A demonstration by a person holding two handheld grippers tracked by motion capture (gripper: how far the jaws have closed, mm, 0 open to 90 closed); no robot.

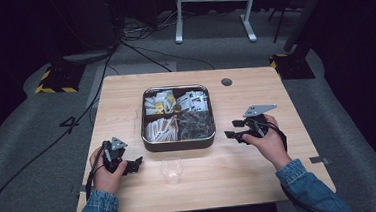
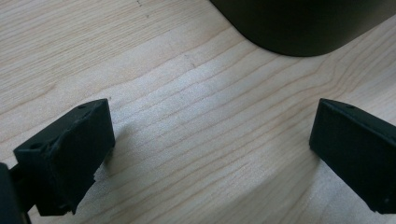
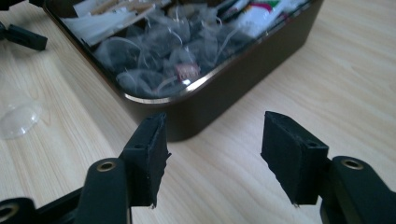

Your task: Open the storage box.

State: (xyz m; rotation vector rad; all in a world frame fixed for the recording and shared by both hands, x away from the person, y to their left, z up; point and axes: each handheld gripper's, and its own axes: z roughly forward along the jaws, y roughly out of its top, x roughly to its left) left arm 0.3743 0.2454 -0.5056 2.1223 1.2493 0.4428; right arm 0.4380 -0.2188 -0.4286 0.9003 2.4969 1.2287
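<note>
The right gripper (image 3: 212, 158) is held with its fingers (image 3: 149, 154) parted and empty just short of the dark tray (image 1: 179, 142), aimed at the near compartment of grey mesh tea bags (image 3: 159, 56), seemingly so that one can be picked out. The left gripper (image 2: 210, 154) is kept low over the table (image 2: 187, 116), its fingers (image 2: 74, 154) likewise spread on nothing, near the clear cup (image 1: 172, 170) that is set in front of the tray, probably to receive a bag
</note>
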